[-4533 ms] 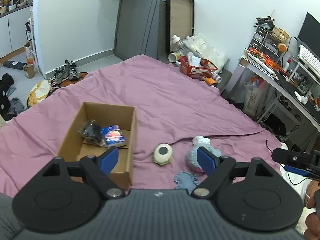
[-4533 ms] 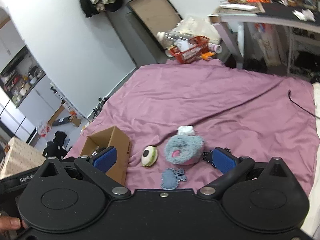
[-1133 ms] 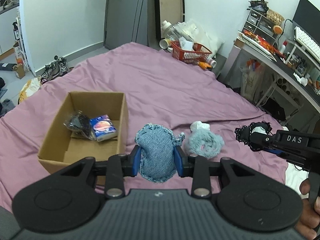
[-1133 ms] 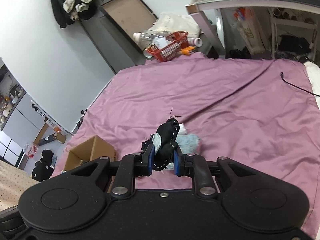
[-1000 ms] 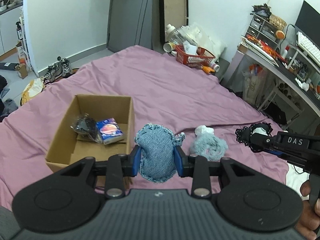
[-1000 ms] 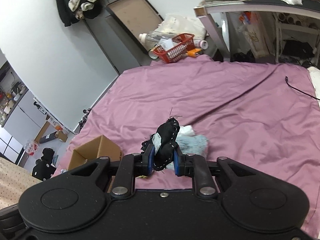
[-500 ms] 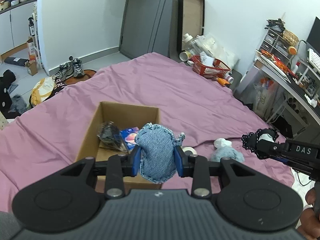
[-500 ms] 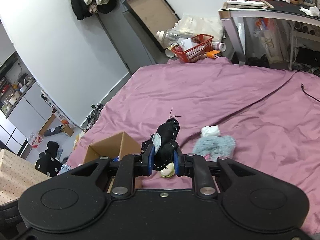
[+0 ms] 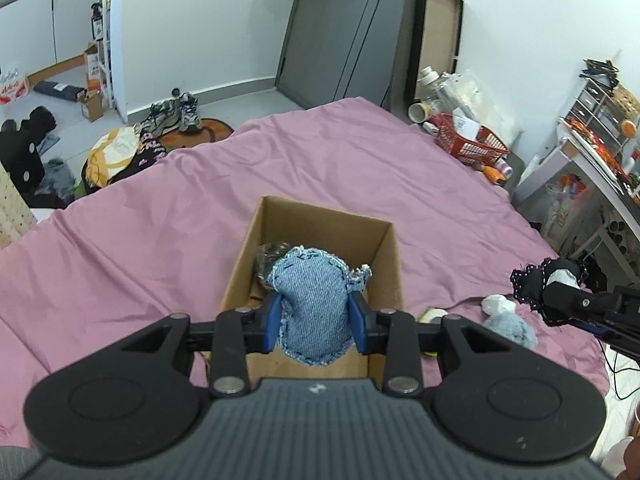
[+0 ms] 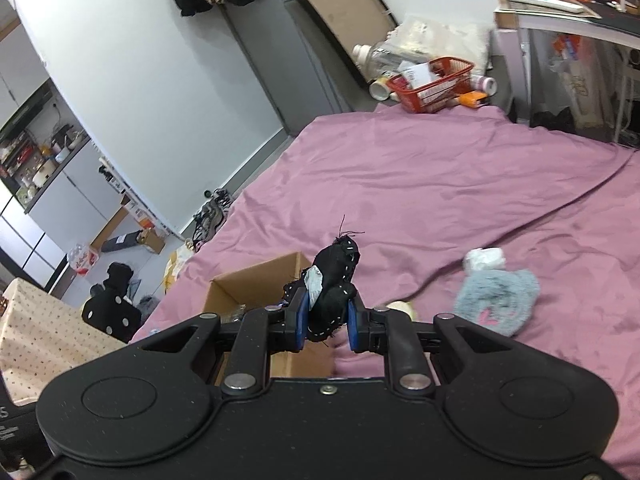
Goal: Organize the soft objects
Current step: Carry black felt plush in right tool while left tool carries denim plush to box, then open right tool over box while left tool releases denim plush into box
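denim pouch (image 9: 314,304) now over box (image 9: 384,264)

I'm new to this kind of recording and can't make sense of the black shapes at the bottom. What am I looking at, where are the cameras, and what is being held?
The black shapes are two hand-held grippers, one in each of a person's hands. Each carries a wide-angle camera looking forward along its two fingers, giving one picture per hand. The left gripper is shut on a blue denim pouch, held over an open cardboard box. The right gripper is shut on a black fabric piece. On the purple bedsheet lie a fluffy grey-blue item and a small pale round thing beside the box.
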Motion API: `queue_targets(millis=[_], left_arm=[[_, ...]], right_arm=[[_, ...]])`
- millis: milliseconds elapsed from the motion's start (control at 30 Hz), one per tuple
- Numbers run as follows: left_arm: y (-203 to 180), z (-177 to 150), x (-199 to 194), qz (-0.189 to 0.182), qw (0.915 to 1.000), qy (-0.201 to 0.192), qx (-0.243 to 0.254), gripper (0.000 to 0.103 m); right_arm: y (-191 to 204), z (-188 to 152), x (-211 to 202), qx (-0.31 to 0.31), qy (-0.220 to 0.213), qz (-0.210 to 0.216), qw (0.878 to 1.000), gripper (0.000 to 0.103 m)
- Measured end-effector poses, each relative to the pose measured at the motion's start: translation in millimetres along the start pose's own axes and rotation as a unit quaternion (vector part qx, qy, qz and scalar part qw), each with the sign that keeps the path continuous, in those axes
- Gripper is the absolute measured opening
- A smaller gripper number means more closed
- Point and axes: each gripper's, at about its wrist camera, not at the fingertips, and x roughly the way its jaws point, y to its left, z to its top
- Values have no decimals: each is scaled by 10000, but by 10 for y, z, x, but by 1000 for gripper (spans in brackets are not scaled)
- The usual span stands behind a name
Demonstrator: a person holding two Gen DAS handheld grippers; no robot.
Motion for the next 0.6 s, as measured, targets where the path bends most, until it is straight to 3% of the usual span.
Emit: queue_targets(millis=[433,600], left_arm=[[182,141,359,-31,9996,230,-187,36],[244,215,395,-115,9992,263,-278,45]], right_arm=[[416,50,331,-159,315,69,9994,19],[512,47,439,-180,449,99,9988,20]])
